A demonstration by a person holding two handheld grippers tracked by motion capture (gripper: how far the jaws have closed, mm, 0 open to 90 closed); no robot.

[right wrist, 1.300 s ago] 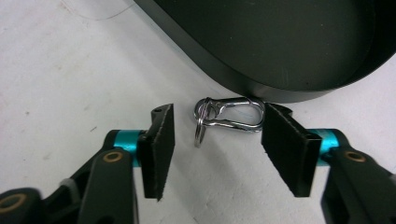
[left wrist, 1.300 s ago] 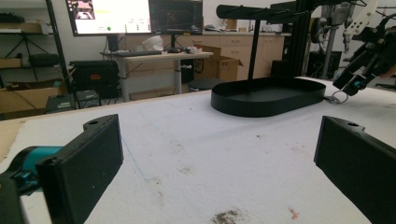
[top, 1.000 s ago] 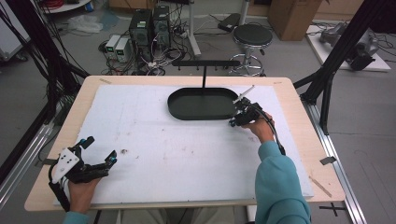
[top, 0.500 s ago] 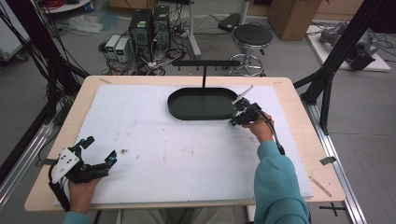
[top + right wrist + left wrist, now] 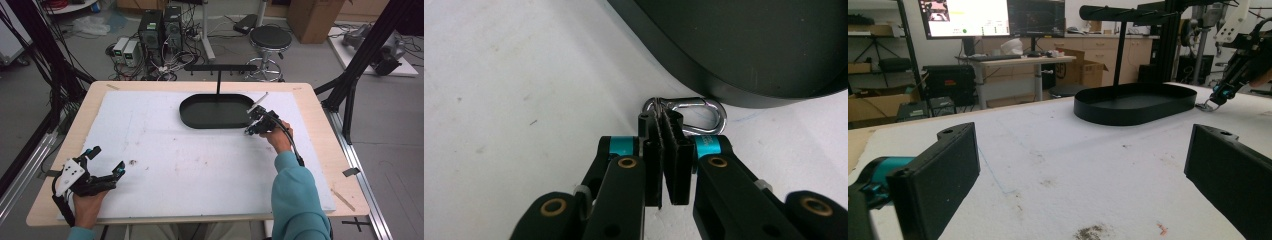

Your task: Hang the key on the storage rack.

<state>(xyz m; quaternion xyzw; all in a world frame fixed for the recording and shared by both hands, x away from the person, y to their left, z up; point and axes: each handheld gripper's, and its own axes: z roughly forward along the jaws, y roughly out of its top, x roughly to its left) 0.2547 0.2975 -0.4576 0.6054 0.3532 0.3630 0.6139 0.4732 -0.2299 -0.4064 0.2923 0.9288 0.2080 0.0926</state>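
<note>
- The right gripper (image 5: 663, 150) is pinching a silver carabiner (image 5: 696, 116), its jaws having just been closing and now nearly meeting on the clip's near end.
- The rest of the carabiner is sticking out just past the jaw tips, lying on the white mat (image 5: 165, 145) right beside the black oval tray (image 5: 744, 55).
- The left gripper (image 5: 102, 167) is resting with its jaws standing wide apart, nothing sitting between them.
- From between those jaws, the tray is lying well ahead.

Shiny silver carabiner (image 5: 696, 116), flat on the white mat, touching or just beside the black tray's (image 5: 704, 80) rim. Pear-shaped loop, narrow end pinched between the right gripper's (image 5: 663, 125) pads.
</note>
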